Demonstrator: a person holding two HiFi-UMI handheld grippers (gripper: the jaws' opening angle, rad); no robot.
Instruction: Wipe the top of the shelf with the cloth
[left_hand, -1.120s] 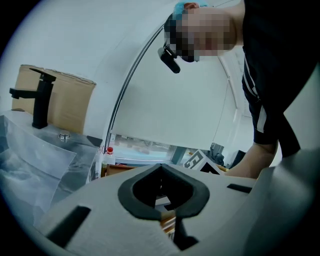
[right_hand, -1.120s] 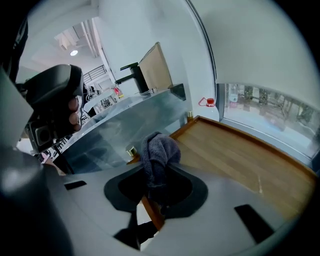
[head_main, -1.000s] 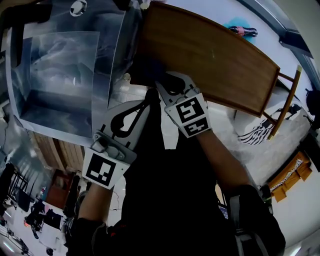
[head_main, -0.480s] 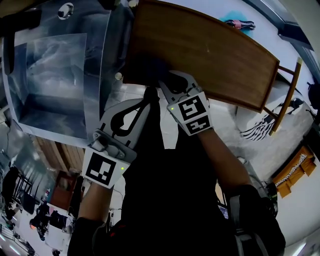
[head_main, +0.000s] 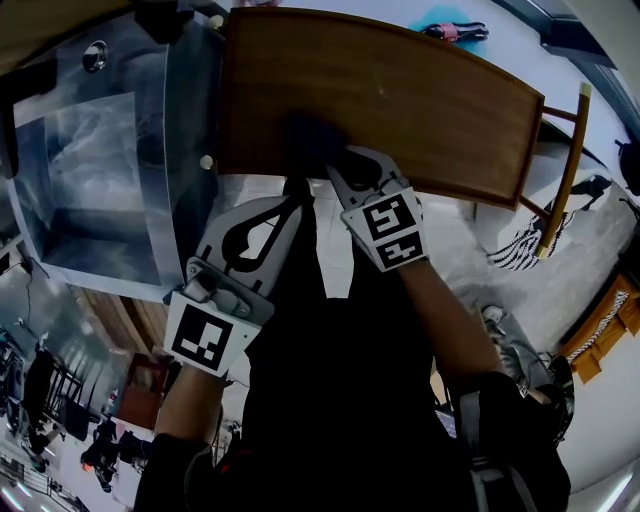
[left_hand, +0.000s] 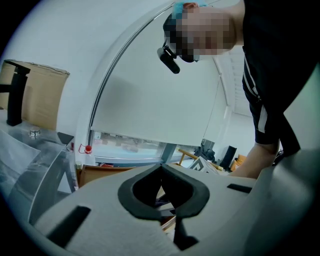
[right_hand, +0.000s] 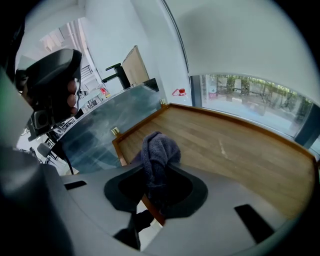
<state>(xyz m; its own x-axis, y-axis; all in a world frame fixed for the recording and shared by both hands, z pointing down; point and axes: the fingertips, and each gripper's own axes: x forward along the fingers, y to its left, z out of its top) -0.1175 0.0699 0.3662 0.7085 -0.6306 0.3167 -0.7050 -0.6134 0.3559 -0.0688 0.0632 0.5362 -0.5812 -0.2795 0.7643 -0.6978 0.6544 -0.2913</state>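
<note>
Right gripper view: the right tool (right_hand: 156, 182) is clamped on a dark grey-blue terry cloth (right_hand: 159, 150); a bunched fold stands out past the jaw tips.
Cloth position: over the near edge of the brown wooden shelf top (right_hand: 240, 145), toward its left corner. In the head view the cloth (head_main: 308, 135) shows as a dark patch on the shelf top (head_main: 430, 110), just ahead of the right tool (head_main: 340, 165). Contact with the wood looks likely but is not certain.
Left tool: the left tool (left_hand: 161, 170) has its jaws together with nothing between them. In the head view the left tool (head_main: 297, 190) sits just short of the shelf edge, beside the right tool.
Cloth handling: judged light, soft and limp; it should fold freely and drag little on smooth wood. Hold it by the bunched middle, leaving enough free fabric ahead of the jaws to press flat.
Shelf top: bare wood; most of it lies to the right of the cloth.
Containers: a film-covered grey basin (head_main: 95, 235) sits left of the shelf; its contents cannot be made out.
</note>
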